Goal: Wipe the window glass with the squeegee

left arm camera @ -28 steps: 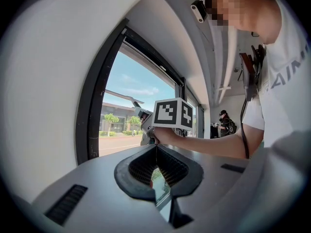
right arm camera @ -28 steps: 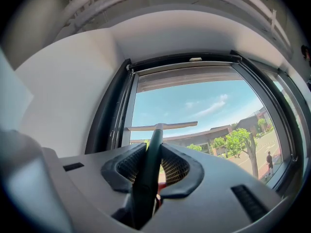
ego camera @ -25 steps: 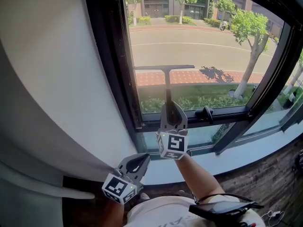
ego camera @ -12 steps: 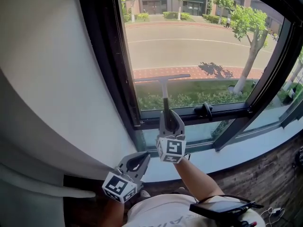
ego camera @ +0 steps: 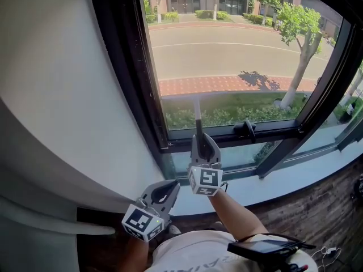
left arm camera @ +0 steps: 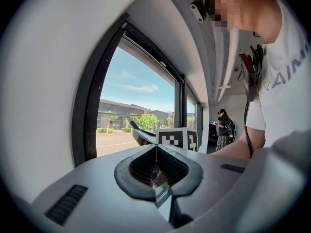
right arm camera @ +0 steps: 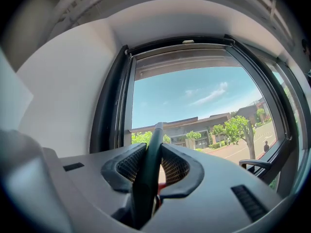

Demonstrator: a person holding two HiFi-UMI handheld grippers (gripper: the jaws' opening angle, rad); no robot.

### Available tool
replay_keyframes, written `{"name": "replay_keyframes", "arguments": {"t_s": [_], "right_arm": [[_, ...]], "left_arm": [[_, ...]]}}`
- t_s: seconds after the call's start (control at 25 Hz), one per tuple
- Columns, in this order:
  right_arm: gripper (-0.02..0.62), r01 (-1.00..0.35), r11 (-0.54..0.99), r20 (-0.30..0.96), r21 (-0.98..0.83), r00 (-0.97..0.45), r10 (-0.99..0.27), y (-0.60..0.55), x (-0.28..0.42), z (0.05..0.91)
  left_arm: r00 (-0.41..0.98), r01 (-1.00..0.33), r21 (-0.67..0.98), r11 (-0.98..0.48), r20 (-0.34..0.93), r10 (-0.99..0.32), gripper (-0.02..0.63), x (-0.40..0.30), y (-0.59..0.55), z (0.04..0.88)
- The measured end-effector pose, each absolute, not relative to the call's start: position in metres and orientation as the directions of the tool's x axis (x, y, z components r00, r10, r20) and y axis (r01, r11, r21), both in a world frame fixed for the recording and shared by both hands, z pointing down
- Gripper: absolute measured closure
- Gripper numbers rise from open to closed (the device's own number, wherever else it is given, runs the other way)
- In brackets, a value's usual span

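Head view: our right gripper (ego camera: 200, 139) holds the dark T-shaped squeegee (ego camera: 197, 109) by its handle (ego camera: 199, 128), blade low on the clear window glass (ego camera: 238, 44), so we judge this stroke nearly done. Left gripper view: left gripper (left arm camera: 156, 154) closed, empty. Right gripper view: jaws clamped on the handle; how much glass is left unwiped, we cannot tell.
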State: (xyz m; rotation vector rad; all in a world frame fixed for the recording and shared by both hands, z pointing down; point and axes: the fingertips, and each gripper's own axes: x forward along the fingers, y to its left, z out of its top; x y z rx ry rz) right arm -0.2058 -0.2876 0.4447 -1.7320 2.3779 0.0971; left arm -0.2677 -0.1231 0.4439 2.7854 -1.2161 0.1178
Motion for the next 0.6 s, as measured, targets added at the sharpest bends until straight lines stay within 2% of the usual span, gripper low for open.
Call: {"name": "replay_keyframes", "arguments": {"t_s": [0.6], "right_arm": [[0.495, -0.947, 0.308, -0.014, -0.09, -0.308, -0.951, -0.281, -0.207, 0.526]], "left_arm": [[0.689, -0.722, 0.056, -0.69, 0.151, -0.709, 0.588, -0.262, -0.124, 0.449]]}}
